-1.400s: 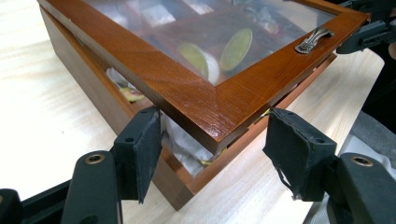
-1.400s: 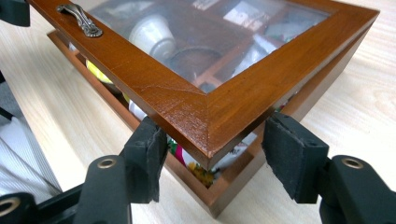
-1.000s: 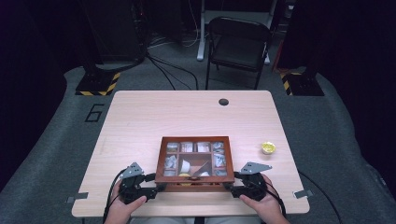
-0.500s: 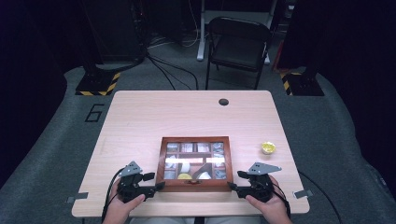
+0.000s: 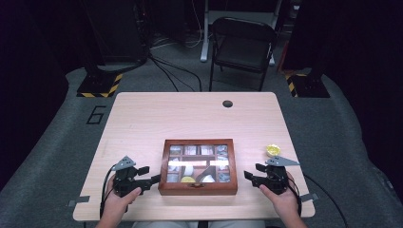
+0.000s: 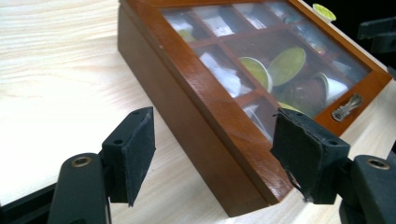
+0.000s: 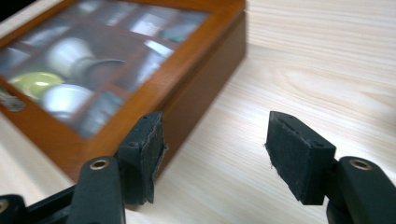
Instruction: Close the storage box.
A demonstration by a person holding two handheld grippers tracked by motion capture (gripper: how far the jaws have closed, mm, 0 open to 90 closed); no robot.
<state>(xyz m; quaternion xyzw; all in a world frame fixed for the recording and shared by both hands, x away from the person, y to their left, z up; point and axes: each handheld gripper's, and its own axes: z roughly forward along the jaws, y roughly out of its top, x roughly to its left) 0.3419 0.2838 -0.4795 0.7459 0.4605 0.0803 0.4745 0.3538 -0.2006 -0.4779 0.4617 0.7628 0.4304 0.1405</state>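
Near the front edge of the table (image 5: 142, 123), midway across, sits the wooden box (image 5: 198, 187): reddish-brown frame, glass lid shut, small metal clasp (image 6: 345, 108) at the front, with round capsules and pale packets visible in its compartments. Flanking it, the left gripper (image 5: 153, 179) has jaws spread around the box's near left corner without pinching it, and the right gripper (image 5: 247, 176) rests just beside the right wall, jaws spread and empty. Bare tabletop lies open behind and to both sides, apart from a small yellow capsule (image 5: 273, 150) near the right edge.
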